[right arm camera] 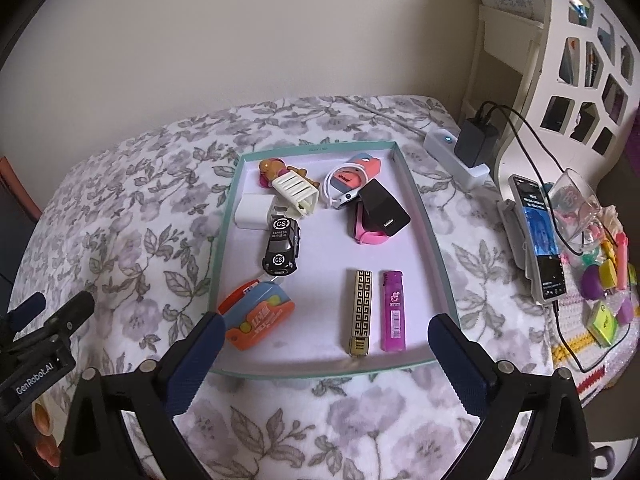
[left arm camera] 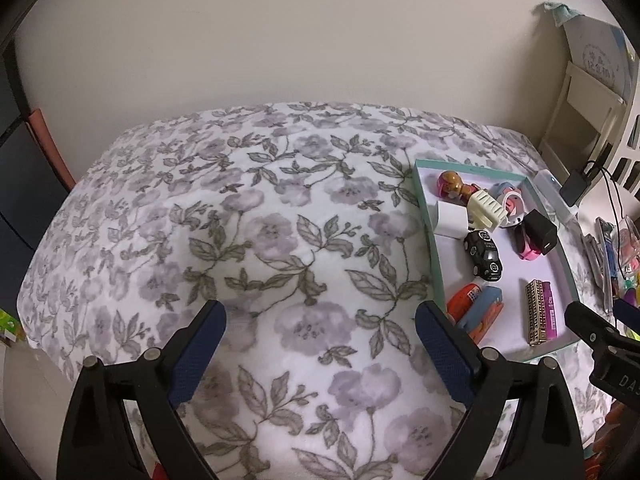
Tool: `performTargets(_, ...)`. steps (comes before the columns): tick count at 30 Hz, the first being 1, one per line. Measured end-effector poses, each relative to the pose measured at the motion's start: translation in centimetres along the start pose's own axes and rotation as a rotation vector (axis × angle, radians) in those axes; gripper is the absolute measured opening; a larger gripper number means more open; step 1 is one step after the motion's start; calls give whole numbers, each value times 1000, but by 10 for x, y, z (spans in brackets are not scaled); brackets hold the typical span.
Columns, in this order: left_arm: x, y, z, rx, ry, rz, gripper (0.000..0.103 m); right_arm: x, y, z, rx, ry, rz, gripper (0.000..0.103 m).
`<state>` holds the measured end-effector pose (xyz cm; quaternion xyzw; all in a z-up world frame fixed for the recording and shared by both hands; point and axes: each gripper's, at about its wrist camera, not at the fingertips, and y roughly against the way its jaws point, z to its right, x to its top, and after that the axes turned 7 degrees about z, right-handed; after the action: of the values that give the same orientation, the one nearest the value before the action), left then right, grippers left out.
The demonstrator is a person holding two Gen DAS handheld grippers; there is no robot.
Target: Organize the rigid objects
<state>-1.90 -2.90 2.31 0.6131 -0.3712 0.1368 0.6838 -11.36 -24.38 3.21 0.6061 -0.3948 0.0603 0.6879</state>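
A teal-rimmed tray (right arm camera: pixel 434 232) lies on the floral blanket and holds several small items: a black toy car (right arm camera: pixel 282 247), a gold patterned lighter (right arm camera: pixel 359 312), a purple lighter (right arm camera: pixel 392 311), an orange and blue case (right arm camera: pixel 258 314), a white charger (right arm camera: pixel 255 212), a black cube charger (right arm camera: pixel 384 208) and a cream clip (right arm camera: pixel 296 192). My right gripper (right arm camera: pixel 324 334) is open and empty, over the tray's near edge. My left gripper (left arm camera: pixel 320 322) is open and empty above bare blanket, left of the tray (left arm camera: pixel 426 216). The car (left arm camera: pixel 483 254) shows there too.
A white power strip (right arm camera: pixel 456 152) with a black adapter, a phone on a stand (right arm camera: pixel 538 236) with its cable, a clear cup and colourful small items (right arm camera: pixel 604 280) sit right of the tray. A white shelf (right arm camera: pixel 560 60) stands at the wall. The blanket (left arm camera: pixel 240 220) spreads left.
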Motion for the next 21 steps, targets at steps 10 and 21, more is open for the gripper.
performTargets(10,-3,12,-3,20,-3,16,96,-7,12,2,-23,-8,5,103)
performTargets(21,-5,6,1,47,-42,-12,96,-7,12,0,-32,9,3,103)
